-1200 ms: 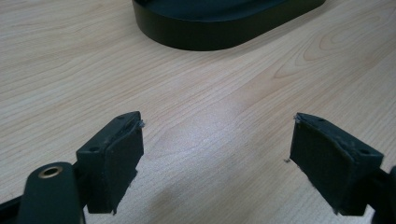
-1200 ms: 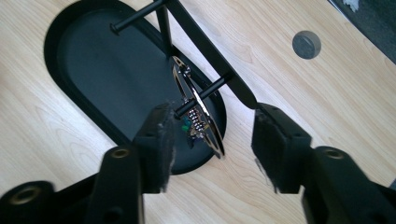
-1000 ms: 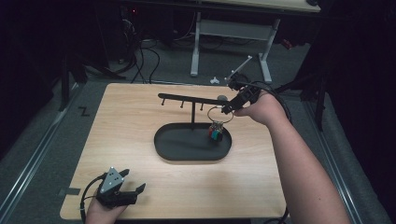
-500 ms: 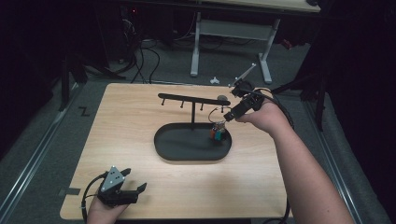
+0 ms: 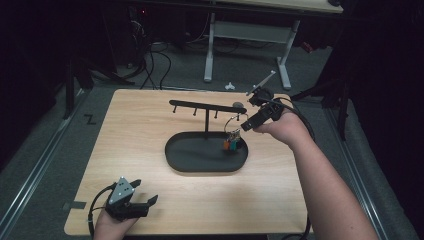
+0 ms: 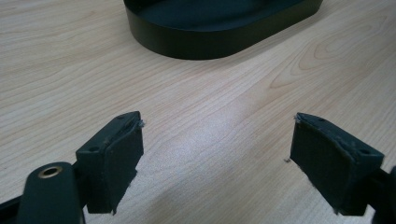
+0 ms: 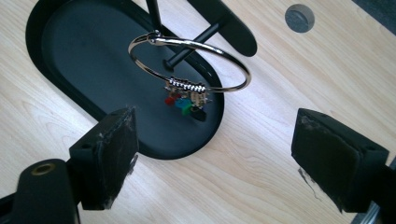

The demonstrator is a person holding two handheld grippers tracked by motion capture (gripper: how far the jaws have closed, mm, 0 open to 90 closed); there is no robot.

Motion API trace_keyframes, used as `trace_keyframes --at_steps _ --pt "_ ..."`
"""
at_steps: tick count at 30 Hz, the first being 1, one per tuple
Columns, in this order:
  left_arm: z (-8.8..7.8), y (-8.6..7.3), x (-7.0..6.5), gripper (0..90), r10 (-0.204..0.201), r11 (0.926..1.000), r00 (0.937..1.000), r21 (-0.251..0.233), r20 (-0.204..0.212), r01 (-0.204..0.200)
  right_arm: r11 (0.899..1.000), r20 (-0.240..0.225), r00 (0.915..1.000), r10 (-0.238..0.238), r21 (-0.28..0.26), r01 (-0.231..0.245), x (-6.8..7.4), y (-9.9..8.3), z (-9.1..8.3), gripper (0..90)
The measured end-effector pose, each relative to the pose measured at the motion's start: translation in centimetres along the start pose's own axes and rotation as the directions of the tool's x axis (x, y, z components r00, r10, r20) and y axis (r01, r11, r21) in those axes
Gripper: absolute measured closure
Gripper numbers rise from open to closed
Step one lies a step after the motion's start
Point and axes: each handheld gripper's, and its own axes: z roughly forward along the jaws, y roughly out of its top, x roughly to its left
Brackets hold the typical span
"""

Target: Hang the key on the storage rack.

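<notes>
A wooden tabletop holds a black oval tray with a thin black stand rising from it. A silver ring hangs on a peg at the right end of the stand's top bar. Little charms in red, green and black dangle from the ring, just over the tray.

The right tongs are up in the air, just beside the ring. Their jaws are wide apart and grasp nothing.

The left tongs rest low at the near left corner of the tabletop, well apart from the tray. Their jaws are spread wide too, with bare wood between them.
</notes>
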Motion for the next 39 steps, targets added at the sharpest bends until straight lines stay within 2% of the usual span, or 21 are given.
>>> trace_keyframes --at_steps 3,8,16,21,24,26,27,32,33,34,36,37,38,39 --pt "0.0 0.0 -0.1 17.7 0.007 1.0000 1.0000 0.004 0.000 -0.007 1.000 -0.001 0.9999 -0.012 -0.002 0.012 0.0 -0.4 0.1 15.0" --pt "0.2 0.0 -0.1 17.7 0.005 1.0000 1.0000 0.003 0.002 -0.005 1.000 -0.005 1.0000 -0.007 -0.021 0.007 0.0 -1.1 0.0 15.0" --pt "0.3 0.1 -0.4 17.7 0.015 0.9999 0.9999 0.005 0.007 -0.015 0.999 -0.012 0.9999 -0.010 -0.049 0.009 0.8 -3.4 1.4 15.1" --pt "0.4 0.2 -0.6 17.7 0.027 0.9996 0.9996 0.010 0.001 -0.027 0.997 -0.008 0.9998 -0.020 -0.070 0.020 1.7 -5.2 3.0 15.4" --pt "0.5 0.2 -0.6 17.7 0.025 0.9996 0.9997 0.014 0.001 -0.025 0.996 -0.016 0.9993 -0.034 -0.080 0.032 2.5 -6.8 4.6 15.4" --pt "0.5 0.1 -0.7 17.6 0.031 0.9993 0.9995 0.020 -0.001 -0.031 0.996 -0.015 0.9994 -0.031 -0.086 0.030 2.8 -7.4 5.1 15.4" --pt "0.5 0.2 -0.8 17.6 0.030 0.9994 0.9995 0.016 -0.002 -0.030 0.994 -0.020 0.9994 -0.030 -0.103 0.027 3.3 -8.4 6.0 15.5" --pt "0.7 0.1 -0.9 17.6 0.037 0.9990 0.9993 0.027 -0.003 -0.037 0.993 -0.046 0.9988 -0.013 -0.118 0.008 4.7 -11.0 8.5 15.7" --pt "0.7 0.1 -0.9 17.6 0.037 0.9990 0.9993 0.027 -0.003 -0.037 0.993 -0.046 0.9988 -0.013 -0.118 0.008 4.7 -11.0 8.5 15.7" --pt "0.8 0.1 -1.0 17.6 0.043 0.9987 0.9991 0.030 -0.004 -0.042 0.992 -0.037 0.9992 -0.017 -0.129 0.013 5.4 -12.1 9.8 15.7" --pt "0.8 0.1 -1.1 17.6 0.045 0.9984 0.9990 0.032 -0.003 -0.045 0.991 -0.036 0.9993 -0.008 -0.135 0.003 5.7 -12.5 10.2 15.7" --pt "0.8 0.1 -1.1 17.6 0.046 0.9984 0.9989 0.032 -0.002 -0.046 0.987 -0.038 0.9992 0.010 -0.158 -0.015 6.1 -13.6 11.2 15.6" --pt "0.8 0.1 -1.1 17.6 0.046 0.9984 0.9989 0.032 -0.002 -0.046 0.987 -0.038 0.9992 0.010 -0.158 -0.015 6.1 -13.6 11.2 15.6" --pt "0.8 0.1 -1.1 17.6 0.047 0.9984 0.9989 0.033 -0.002 -0.047 0.981 -0.033 0.9990 0.030 -0.190 -0.036 6.8 -14.8 12.3 15.3"
